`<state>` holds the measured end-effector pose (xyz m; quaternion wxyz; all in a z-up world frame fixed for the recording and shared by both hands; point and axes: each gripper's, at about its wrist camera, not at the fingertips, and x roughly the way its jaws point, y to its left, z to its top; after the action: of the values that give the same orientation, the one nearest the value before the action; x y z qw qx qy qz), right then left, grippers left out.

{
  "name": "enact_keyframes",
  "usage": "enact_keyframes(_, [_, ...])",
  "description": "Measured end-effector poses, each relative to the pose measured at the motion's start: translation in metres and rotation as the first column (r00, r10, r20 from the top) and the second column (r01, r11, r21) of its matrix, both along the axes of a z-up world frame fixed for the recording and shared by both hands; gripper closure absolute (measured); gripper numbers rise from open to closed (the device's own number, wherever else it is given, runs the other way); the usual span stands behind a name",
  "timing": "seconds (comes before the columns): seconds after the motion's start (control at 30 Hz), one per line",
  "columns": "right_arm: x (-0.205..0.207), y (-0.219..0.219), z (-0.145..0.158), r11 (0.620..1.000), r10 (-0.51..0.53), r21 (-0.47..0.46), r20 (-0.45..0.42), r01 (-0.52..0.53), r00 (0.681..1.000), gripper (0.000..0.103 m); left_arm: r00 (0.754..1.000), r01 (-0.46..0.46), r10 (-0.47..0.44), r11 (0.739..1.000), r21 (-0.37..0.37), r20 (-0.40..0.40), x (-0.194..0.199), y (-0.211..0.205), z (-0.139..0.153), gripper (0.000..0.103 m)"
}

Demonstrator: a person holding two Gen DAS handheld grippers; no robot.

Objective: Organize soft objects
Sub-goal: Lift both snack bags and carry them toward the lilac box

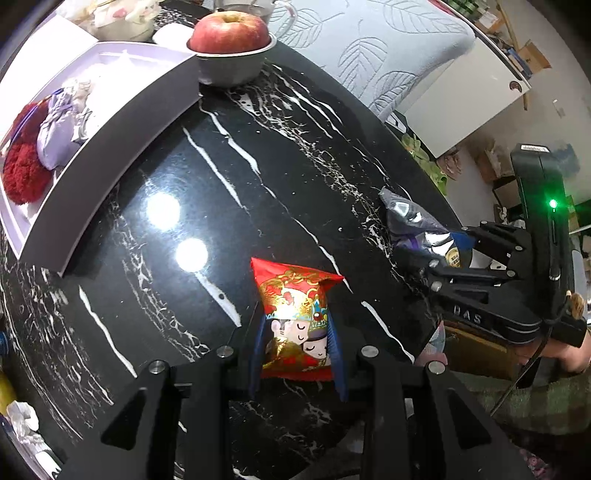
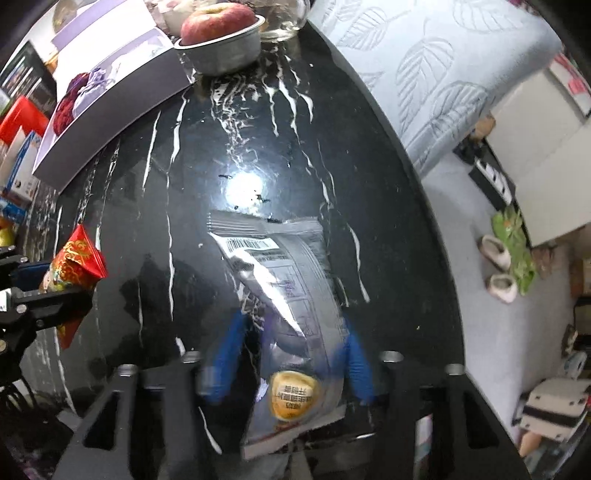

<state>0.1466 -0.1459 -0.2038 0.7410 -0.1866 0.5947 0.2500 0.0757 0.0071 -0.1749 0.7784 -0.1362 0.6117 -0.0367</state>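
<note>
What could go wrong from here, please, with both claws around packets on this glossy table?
1. The left claw straddles the puffy red packet; squeezing hard might burst it, or it could slip out on lifting.
2. The right claw brackets the silver pouch, which overhangs the table's near edge and could slide off.
3. On the way to the box, an arm could bump the apple in its metal bowl beside it.

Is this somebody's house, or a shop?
Most likely a home, a living or dining room. An apple sits in a metal bowl on a black marble table, slippers lie on the floor, and a leaf-patterned cushion rests beside the table.
</note>
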Motion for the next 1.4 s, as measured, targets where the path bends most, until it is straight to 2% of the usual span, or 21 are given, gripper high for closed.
enact_keyframes(0.4, [-0.011, -0.007, 0.005, 1.000, -0.004, 0.004, -0.024, 0.004, 1.000, 0.071, 0.999, -0.027, 0.027, 1.000, -0.007, 0.020, -0.018, 0.002, 0.004, 0.073])
enact_keyframes(0.7, [-0.055, 0.002, 0.011, 0.999, 0.018, 0.035, -0.058, -0.016, 0.998, 0.073, 0.999, -0.030, 0.031, 0.999, -0.009, 0.038, -0.052, 0.005, 0.009, 0.073])
enact_keyframes(1.03, [-0.114, 0.039, 0.023, 0.988, 0.131, 0.092, -0.104, -0.121, 0.986, 0.073, 0.993, -0.095, 0.094, 0.995, 0.007, 0.069, -0.098, 0.027, 0.024, 0.073])
enact_keyframes(1.2, [-0.131, 0.060, 0.045, 0.970, 0.215, 0.136, -0.090, -0.201, 0.973, 0.073, 0.986, -0.139, 0.136, 0.990, 0.032, 0.097, -0.116, 0.043, 0.043, 0.073])
enact_keyframes(1.4, [-0.144, 0.084, 0.079, 0.942, 0.294, 0.182, -0.032, -0.283, 0.955, 0.073, 0.966, -0.207, 0.194, 0.976, 0.063, 0.170, -0.131, 0.064, 0.079, 0.073])
